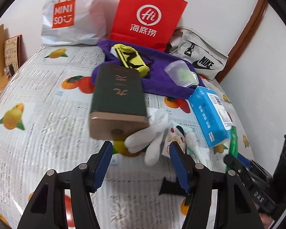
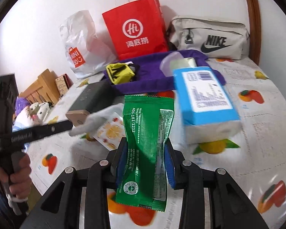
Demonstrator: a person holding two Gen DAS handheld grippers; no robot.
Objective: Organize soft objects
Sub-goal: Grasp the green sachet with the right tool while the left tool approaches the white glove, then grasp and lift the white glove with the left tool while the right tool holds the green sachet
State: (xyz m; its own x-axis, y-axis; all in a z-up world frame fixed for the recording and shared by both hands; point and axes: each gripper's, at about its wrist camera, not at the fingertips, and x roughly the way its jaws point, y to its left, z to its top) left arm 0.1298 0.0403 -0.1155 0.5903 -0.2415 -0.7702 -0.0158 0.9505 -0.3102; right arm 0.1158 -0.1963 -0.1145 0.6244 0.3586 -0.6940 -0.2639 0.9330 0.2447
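Right claw (image 2: 145,164) clamped on green packet (image 2: 146,133), left claw (image 1: 141,164) spread wide with nothing in it, above white glove (image 1: 152,135), beside blue tissue pack (image 1: 211,112)

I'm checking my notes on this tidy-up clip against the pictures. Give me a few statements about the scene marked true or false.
1. The right gripper is shut on the green packet. True.
2. The left gripper holds the dark green box. False: it is open and holds nothing.
3. The yellow pouch lies on the purple cloth. True.
4. The red paper bag lies flat. False: it stands upright at the wall.
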